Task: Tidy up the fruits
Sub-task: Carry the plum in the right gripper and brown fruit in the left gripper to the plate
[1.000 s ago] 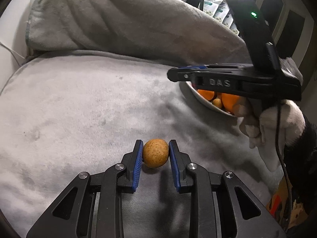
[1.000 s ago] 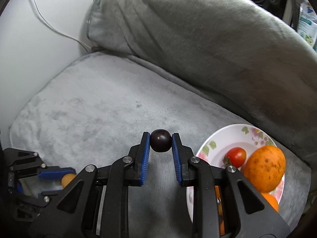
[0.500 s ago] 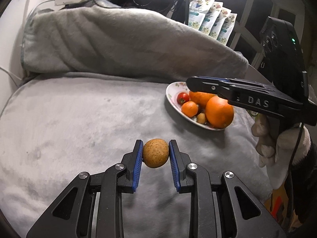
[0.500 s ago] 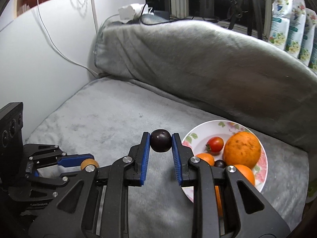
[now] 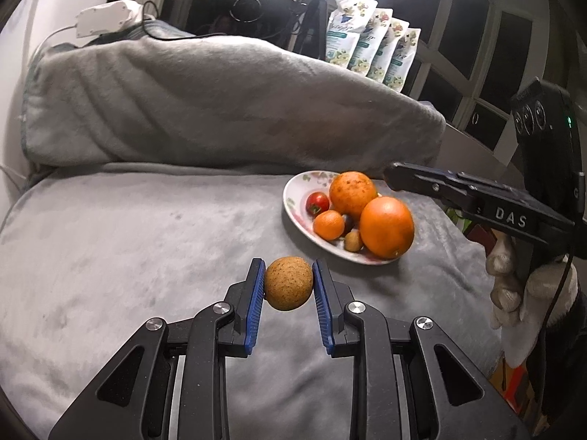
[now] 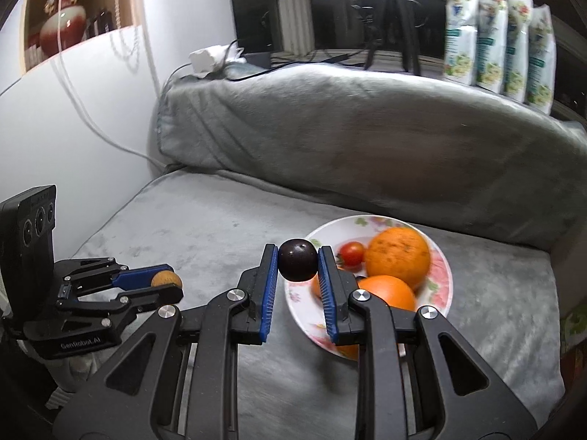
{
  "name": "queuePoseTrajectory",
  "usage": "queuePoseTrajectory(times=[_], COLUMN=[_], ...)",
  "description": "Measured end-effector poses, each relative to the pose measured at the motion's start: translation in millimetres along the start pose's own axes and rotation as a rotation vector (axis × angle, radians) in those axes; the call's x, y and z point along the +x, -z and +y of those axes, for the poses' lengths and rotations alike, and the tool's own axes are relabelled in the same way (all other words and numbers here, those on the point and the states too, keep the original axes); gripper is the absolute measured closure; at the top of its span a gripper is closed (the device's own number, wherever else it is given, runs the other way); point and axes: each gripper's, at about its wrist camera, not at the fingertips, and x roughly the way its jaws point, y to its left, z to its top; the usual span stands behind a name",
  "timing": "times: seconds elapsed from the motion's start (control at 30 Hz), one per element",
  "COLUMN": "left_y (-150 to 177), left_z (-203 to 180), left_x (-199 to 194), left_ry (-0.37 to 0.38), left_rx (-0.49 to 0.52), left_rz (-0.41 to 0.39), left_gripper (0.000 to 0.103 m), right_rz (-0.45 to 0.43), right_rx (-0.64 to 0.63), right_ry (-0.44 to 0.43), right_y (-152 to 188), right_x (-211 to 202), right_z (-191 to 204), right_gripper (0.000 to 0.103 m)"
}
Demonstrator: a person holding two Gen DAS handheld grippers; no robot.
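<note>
Two grips matter: from the left wrist, the left gripper (image 5: 288, 288) clamps a speckled brown fruit (image 5: 288, 288) near the plate (image 5: 293, 192), while from the right wrist, the right gripper (image 6: 297, 260) pinches a dark plum (image 6: 297, 260) over the rim, so both should lower into bare gaps before releasing.

In the right wrist view, the right gripper's (image 6: 298, 264) fingers hide the near part of the plate (image 6: 442, 256) and most of a small orange fruit (image 6: 316, 286). Print on the packets (image 6: 495, 36) behind the plate is blurred.
</note>
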Motion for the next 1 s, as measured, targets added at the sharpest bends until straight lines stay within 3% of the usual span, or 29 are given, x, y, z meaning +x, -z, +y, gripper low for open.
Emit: queuePoseTrajectory(times=[0.33,0.6,1.0], left_y=[-29,-42,-49], left_z=[-21,-38,-46], left_x=[37,74,78], left_ry=[0.056,0.068,0.053], left_rx=[0.037,0.068,0.107], left_rz=[-0.001,0.022,-0.002], left_gripper=[0.078,0.078,0.078], right_rz=[-0.007,0.03,0.061], right_rx=[0.122,0.208,0.281], right_ry=[0.093,0.112,0.048], right_y=[16,25,29], right_x=[-16,1,27], right_z=[-55,-96,-124], right_gripper=[0.08,0.08,0.078])
